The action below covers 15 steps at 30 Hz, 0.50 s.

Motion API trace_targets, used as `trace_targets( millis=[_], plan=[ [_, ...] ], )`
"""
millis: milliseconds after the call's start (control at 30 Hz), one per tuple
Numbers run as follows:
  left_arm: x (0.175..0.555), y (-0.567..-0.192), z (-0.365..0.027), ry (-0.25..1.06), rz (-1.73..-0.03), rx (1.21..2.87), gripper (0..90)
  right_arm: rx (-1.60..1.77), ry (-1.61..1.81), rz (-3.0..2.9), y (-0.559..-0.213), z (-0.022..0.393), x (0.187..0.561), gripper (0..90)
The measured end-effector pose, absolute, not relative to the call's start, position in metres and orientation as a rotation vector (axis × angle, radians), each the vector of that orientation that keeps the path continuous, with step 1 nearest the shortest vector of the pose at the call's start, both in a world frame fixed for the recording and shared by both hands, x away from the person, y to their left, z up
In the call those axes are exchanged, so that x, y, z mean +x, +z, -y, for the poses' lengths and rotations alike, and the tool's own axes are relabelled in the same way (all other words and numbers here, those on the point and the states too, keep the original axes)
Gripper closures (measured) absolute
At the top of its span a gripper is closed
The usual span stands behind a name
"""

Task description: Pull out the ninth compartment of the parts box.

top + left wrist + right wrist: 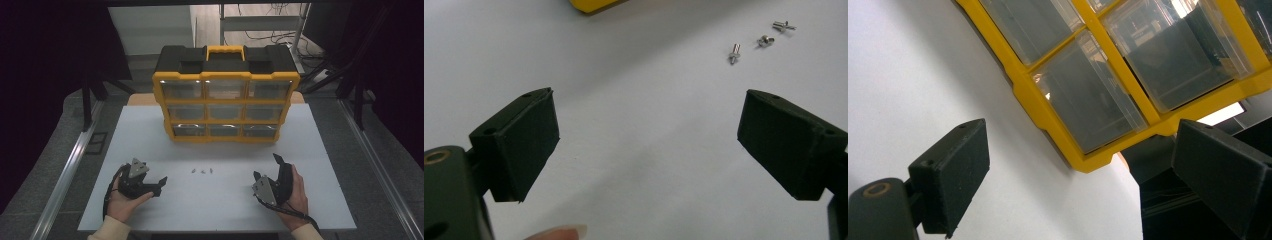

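Observation:
A yellow and black organizer box [226, 102] with clear drawers stands at the back middle of the white table [150, 135]. Three small silver screws [202, 171] lie in a row on the table in front of it. My left gripper [155, 174] rests at the near left, open and holding nothing, its jaws pointing toward the screws [764, 40]. At the near right my right gripper [266, 167] is open too, tilted up toward the box. Its own view looks between wide jaws at the clear drawers [1088, 100] and the yellow frame [1048, 110]. Left gripper [649, 132] and right gripper [1078, 170] are both well short of these things.
The box has a yellow carry handle [226, 50] on its black top. Metal rails [70, 170] run along both sides of the table, with dark curtains beyond. A fingertip [559, 232] shows at the bottom of the left gripper view.

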<state>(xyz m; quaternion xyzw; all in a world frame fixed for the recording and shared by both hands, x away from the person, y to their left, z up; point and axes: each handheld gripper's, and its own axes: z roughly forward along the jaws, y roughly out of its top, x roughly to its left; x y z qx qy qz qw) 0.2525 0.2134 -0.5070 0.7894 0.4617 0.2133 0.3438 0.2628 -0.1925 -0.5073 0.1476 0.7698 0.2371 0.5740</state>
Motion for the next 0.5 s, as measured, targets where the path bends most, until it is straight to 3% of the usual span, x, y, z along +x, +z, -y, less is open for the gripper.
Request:
trace_targets(
  millis=[500],
  plan=[
    [0.2525,-0.5071,-0.2136,0.554,-1.2,2.053,10.0,0.288,0.519,-1.789,-0.5089,0.1913,0.263,8.7]
  ],
)
